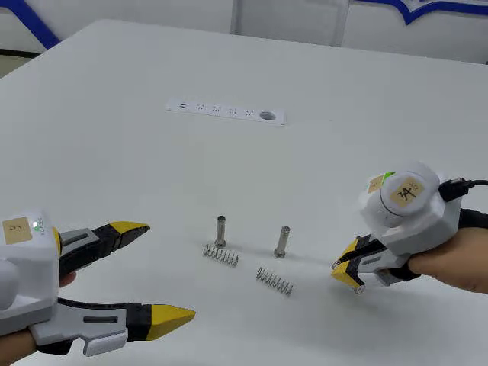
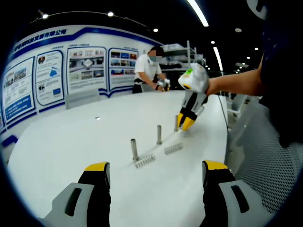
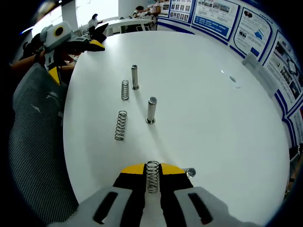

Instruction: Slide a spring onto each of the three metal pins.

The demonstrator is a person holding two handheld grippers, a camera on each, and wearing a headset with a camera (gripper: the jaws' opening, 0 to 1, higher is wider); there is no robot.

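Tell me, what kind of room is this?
Probably an exhibition hall or training lab. Information posters with blue trim line the wall, the work lies on a big white worktable, and another person stands farther back under rows of ceiling lights.

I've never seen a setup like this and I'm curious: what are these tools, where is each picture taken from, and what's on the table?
No robot here: a person holds a two-fingered gripper in each hand. One picture comes from a headset camera, the round ones from cameras on each gripper. On the white table two metal pins stand upright, two loose springs lie beside them, and a power strip sits further back. The left gripper is open; the right gripper is shut on a third spring.
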